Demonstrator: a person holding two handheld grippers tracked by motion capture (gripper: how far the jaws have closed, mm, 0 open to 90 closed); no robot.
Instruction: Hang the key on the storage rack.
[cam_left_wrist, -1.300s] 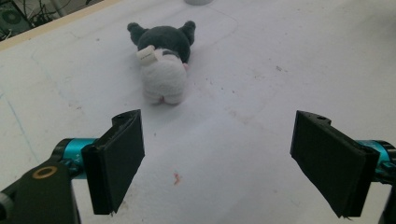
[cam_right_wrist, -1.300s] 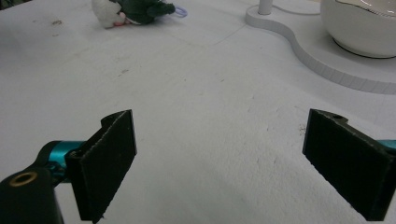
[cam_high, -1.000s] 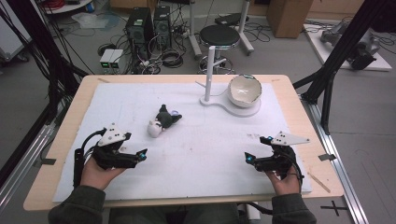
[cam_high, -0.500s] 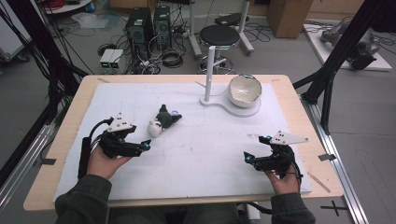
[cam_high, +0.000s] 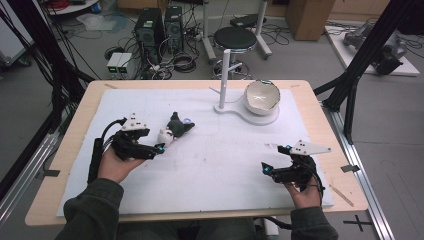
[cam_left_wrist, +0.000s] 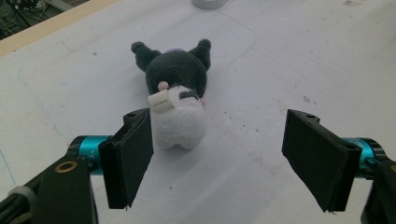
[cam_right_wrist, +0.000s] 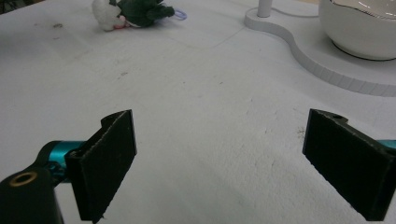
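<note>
A small plush toy (cam_high: 173, 130) with a dark head and a white body lies on the white mat (cam_high: 215, 155), left of centre. In the left gripper view the plush toy (cam_left_wrist: 178, 98) lies just past the tips, its white end beside the left pad. My left gripper (cam_high: 158, 148) is open and its jaws have just been closing a little, with nothing between the pads (cam_left_wrist: 133, 156). The left gripper (cam_left_wrist: 224, 158) points at the toy. My right gripper (cam_high: 266, 169) rests at the front right, open and empty, and the right gripper (cam_right_wrist: 224, 158) hangs over bare mat.
A white bowl (cam_high: 262, 96) sits on a white stand base (cam_high: 235, 111) with an upright post (cam_high: 225, 70) at the back centre-right. The bowl (cam_right_wrist: 364, 28) and base curve lie ahead of the right gripper. The wooden table edge (cam_high: 50, 165) borders the mat.
My left gripper has moved forward and right, up to the plush toy, and its jaws stand narrower. The right gripper and the toy have not moved.
</note>
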